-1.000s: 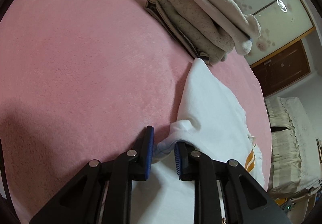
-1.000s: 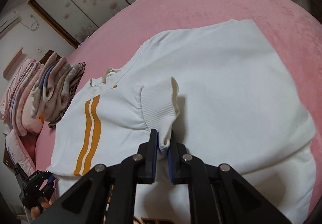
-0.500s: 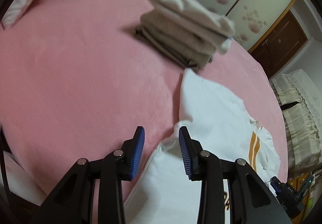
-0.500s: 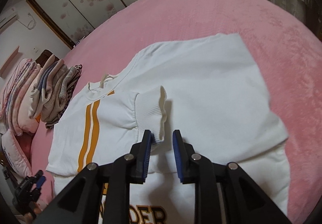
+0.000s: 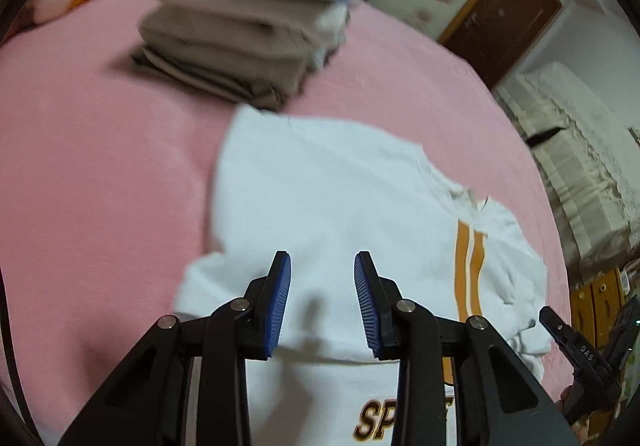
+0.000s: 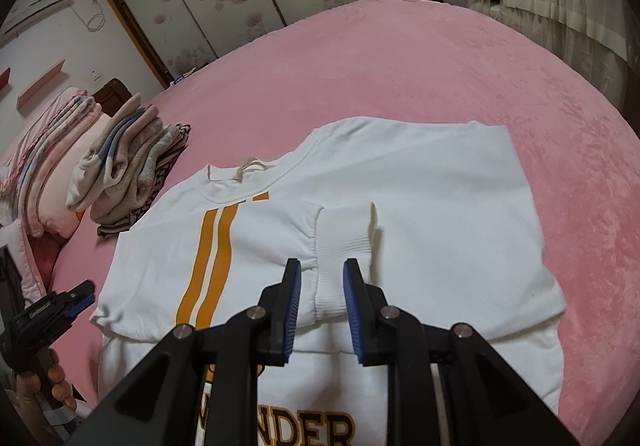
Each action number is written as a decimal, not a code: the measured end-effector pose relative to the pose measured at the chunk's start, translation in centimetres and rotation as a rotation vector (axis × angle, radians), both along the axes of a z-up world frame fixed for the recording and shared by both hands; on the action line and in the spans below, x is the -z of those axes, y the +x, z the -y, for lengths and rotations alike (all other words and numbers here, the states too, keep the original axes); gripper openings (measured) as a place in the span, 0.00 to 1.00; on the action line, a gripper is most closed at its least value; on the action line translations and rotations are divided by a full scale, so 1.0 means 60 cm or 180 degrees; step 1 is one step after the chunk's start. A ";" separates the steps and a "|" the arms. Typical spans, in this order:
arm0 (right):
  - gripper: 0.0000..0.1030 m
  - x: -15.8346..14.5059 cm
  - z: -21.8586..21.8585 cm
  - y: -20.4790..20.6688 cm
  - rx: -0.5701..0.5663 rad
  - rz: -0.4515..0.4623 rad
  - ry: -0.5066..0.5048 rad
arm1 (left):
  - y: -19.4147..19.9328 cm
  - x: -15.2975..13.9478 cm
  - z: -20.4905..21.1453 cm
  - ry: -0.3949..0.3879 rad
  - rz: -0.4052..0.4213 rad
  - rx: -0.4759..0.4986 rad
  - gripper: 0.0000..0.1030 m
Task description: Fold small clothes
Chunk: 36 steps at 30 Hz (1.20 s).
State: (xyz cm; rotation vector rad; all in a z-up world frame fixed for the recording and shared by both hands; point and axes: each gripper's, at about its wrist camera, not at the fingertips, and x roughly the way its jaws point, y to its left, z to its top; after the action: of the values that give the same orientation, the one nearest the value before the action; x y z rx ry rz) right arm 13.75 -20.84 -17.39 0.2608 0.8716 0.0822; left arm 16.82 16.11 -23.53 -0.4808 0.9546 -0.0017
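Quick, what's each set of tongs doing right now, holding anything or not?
Left tongs: open, holding nothing, above the white sweatshirt.
Right tongs: open, holding nothing; the ribbed cuff lies free beneath.

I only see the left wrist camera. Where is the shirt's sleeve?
Observer: The sleeve lies folded across the shirt, over the chest.
Operator: Is the right hand-held gripper holding it?
Observer: No. The right hand-held gripper is open; the cuff shows between its fingers, not pinched.
Operator: What letters are near it?
Observer: "NDER", printed below the cuff.
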 end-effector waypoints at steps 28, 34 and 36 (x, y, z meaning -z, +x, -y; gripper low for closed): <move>0.21 0.042 0.048 -0.007 0.0139 -0.0241 -0.0266 | -0.038 0.047 -0.086 -0.0214 -0.0128 -0.0318 0.08; 0.21 0.002 0.056 -0.050 0.0108 -0.0168 -0.0318 | -0.078 -0.016 -0.114 0.0073 0.0025 -0.0582 0.41; 0.21 -0.010 0.059 -0.066 0.0080 -0.0151 -0.0331 | -0.093 -0.030 -0.128 0.0097 0.0039 -0.0656 0.43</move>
State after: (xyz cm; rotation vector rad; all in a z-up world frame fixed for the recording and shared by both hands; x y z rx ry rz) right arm 9.80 -24.37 -16.78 0.1769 0.9167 0.0073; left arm 11.21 23.81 -21.73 -0.5485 0.8884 0.1954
